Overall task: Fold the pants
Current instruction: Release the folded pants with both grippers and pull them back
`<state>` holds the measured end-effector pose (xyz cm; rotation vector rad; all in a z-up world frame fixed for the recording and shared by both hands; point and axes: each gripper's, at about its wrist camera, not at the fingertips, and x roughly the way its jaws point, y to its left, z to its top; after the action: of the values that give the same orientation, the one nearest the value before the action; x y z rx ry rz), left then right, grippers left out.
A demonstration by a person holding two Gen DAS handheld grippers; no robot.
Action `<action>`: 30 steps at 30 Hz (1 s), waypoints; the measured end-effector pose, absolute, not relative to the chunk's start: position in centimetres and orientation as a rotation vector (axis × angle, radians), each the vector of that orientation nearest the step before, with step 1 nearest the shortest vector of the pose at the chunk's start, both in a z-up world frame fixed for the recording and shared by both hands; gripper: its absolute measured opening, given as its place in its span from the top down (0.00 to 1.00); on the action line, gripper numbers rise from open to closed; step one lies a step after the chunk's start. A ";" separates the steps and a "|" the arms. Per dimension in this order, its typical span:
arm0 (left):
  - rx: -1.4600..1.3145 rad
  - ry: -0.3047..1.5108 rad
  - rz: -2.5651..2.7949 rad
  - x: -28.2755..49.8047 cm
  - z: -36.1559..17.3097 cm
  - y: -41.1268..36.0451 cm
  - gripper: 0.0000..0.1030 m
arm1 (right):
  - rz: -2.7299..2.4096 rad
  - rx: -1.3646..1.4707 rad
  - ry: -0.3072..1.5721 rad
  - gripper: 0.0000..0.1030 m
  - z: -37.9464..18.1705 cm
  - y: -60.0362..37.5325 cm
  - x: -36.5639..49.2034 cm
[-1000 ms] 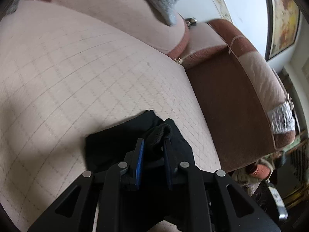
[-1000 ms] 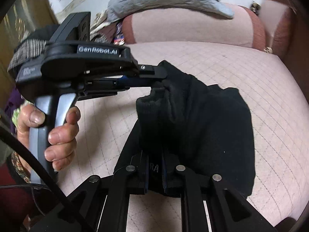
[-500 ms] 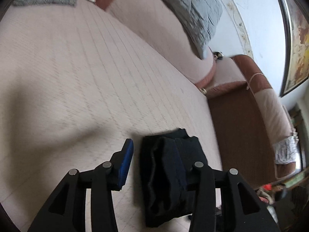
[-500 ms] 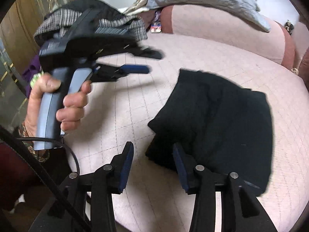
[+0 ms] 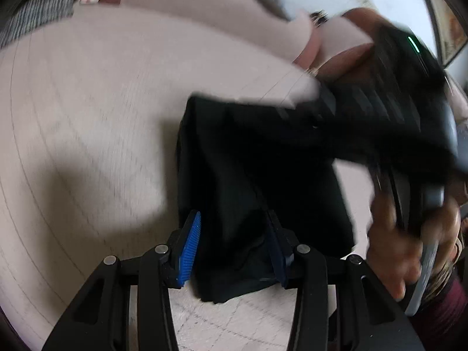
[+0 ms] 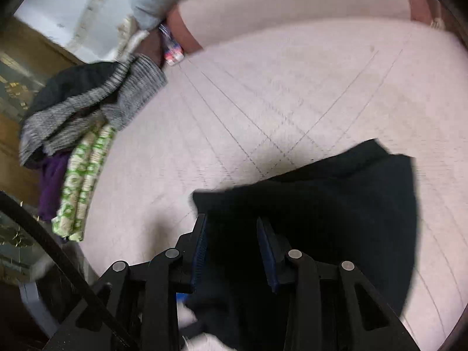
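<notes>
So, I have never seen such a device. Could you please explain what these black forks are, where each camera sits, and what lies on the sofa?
There is no robot here. A person holds a hand tool with two fingers in each hand, and a wide-angle camera on each tool looks forward along them. The left camera shows the left gripper, its blue-padded fingers apart, around the edge of the folded black pants. The person's right hand appears there too. The right camera shows the right gripper, also open, over the same pants. They lie on a pink quilted sofa seat. A pile of other clothes sits at its end. Nothing is gripped.
</notes>
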<state>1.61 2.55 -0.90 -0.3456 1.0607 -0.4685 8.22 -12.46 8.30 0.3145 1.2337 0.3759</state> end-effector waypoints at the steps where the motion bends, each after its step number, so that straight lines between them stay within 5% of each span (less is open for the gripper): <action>1: -0.339 1.059 -0.462 1.5 -1.3 2.6 0.59 | 0.367 0.315 1.255 0.64 7.3 -12.0 9.0; 7: -0.389 1.037 -0.498 1.6 -2.0 4.0 0.59 | 0.297 0.351 1.301 0.64 4.8 -11.1 12.4; 17: -0.388 0.987 -0.536 0.1 -2.2 5.1 0.53 | 0.115 0.249 0.984 0.56 14.5 -19.3 5.2; 30: -0.286 0.981 -0.430 -3.7 -1.8 4.8 0.51 | -0.142 0.107 1.102 0.56 7.6 -25.7 -6.8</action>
<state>-3.71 4.78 -1.82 -0.2864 0.9810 -0.4298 -6.82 -25.71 7.55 0.1073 1.1024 -0.1419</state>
